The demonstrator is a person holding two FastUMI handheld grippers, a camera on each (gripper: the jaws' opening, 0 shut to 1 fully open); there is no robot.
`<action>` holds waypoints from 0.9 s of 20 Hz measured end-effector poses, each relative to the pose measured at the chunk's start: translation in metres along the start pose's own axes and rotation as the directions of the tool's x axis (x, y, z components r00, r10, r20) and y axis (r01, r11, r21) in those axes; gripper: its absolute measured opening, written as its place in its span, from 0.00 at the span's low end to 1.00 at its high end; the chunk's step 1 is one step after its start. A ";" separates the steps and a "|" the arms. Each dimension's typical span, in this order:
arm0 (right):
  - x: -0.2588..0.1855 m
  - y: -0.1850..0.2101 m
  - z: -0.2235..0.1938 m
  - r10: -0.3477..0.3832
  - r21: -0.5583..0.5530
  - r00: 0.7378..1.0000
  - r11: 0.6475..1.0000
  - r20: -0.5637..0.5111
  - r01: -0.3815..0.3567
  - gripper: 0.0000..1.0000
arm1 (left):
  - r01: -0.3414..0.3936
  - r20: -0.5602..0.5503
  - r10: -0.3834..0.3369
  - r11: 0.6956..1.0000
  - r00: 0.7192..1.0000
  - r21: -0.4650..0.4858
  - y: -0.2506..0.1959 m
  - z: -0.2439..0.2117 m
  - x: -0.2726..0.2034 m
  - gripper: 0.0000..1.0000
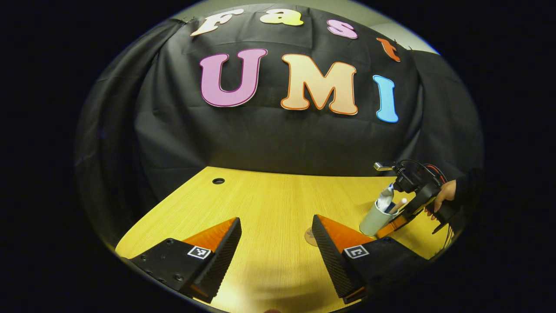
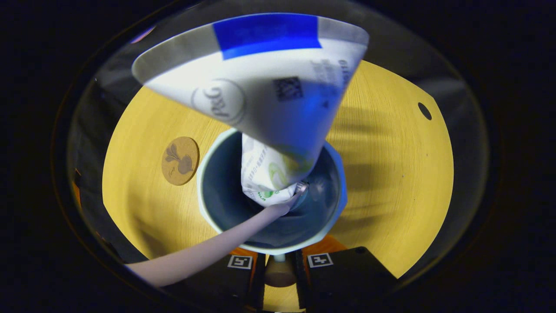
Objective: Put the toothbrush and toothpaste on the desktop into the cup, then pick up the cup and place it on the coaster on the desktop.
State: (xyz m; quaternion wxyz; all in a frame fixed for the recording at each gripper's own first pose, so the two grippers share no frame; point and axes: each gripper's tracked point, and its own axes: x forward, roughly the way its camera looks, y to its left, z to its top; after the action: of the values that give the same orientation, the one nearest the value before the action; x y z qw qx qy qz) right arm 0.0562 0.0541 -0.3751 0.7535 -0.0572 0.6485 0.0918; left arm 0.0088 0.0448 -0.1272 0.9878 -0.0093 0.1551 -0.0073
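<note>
A pale cup (image 1: pixel 372 221) stands at the table's right side, with a white toothpaste tube (image 1: pixel 385 196) and a pale toothbrush handle (image 1: pixel 399 204) sticking out of it. My right gripper (image 1: pixel 393 224), held by a hand (image 1: pixel 444 195), is at the cup's side. In the right gripper view I look down into the cup (image 2: pixel 217 217): the toothpaste (image 2: pixel 260 100) and the toothbrush (image 2: pixel 208 248) sit inside, and my right gripper (image 2: pixel 278 257) is shut on the cup's handle (image 2: pixel 278 271). The round brown coaster (image 2: pixel 180 161) lies left of the cup. My left gripper (image 1: pixel 276 219) hovers open over the table, the coaster (image 1: pixel 309 237) by its right finger.
The yellow wooden table (image 1: pixel 269 191) has a small round cable hole (image 1: pixel 218 181) near its far edge, also seen as the hole (image 2: pixel 425 111) in the right gripper view. Black cloth closes off the back and sides.
</note>
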 end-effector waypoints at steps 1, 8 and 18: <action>-0.003 0.006 0.002 0.017 0.004 1.000 1.000 0.007 -0.017 0.32 | 0.001 -0.002 -0.001 1.000 1.000 0.000 0.000 -0.001 0.001 0.94; -0.013 0.048 0.014 0.058 -0.043 0.998 0.997 0.018 -0.057 0.28 | 0.002 -0.008 -0.002 1.000 1.000 -0.012 0.008 -0.002 0.000 0.95; -0.019 0.115 0.040 0.085 -0.135 0.996 0.987 0.012 -0.082 0.31 | -0.041 -0.016 0.040 0.998 0.999 -0.044 0.051 -0.010 -0.008 0.95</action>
State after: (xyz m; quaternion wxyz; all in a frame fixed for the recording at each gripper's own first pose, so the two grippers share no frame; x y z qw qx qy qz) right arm 0.0674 0.1732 -0.3469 0.7491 -0.0799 0.6360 0.1674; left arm -0.0015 0.0956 -0.1354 0.9861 -0.0279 0.1628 0.0161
